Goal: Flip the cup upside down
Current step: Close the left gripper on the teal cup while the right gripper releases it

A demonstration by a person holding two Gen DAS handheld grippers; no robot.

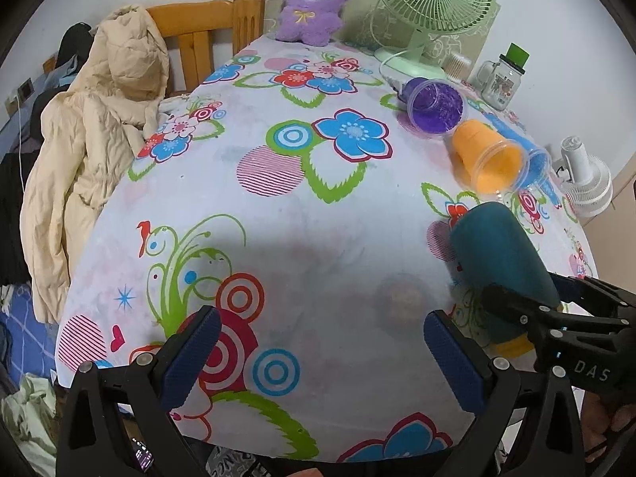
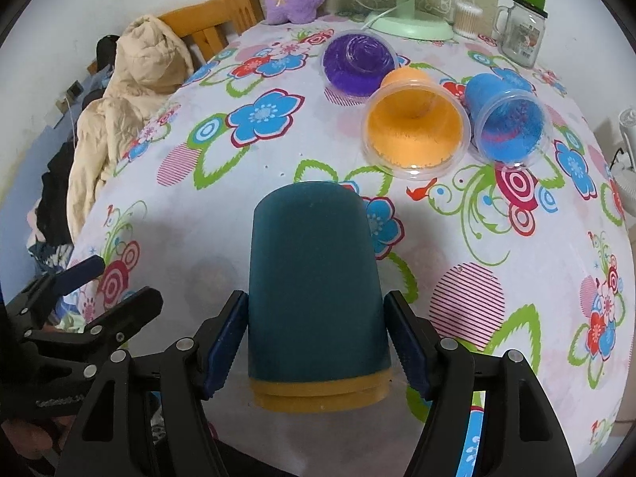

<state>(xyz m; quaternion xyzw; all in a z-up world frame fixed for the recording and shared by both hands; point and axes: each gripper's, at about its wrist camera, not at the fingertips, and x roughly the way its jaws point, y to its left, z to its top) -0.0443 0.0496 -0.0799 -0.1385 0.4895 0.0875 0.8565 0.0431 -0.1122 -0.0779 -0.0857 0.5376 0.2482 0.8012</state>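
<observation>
Right gripper (image 2: 316, 342) has its jaws grasping the teal cup (image 2: 314, 290), closed end pointing away, yellow rim toward the camera, seemingly held above the desk (image 2: 246, 214). Left gripper (image 1: 318, 349) is spread wide, holding nothing. Setting it down inverted looks still undone.

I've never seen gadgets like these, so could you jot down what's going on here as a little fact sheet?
right gripper: shut on the teal cup, closed end pointing away, yellow rim band nearest the camera
left gripper: open, empty, over the tablecloth
lying on their sides: purple cup, orange cup, blue cup
far end of table: green fan, plush toy, glass jar
</observation>
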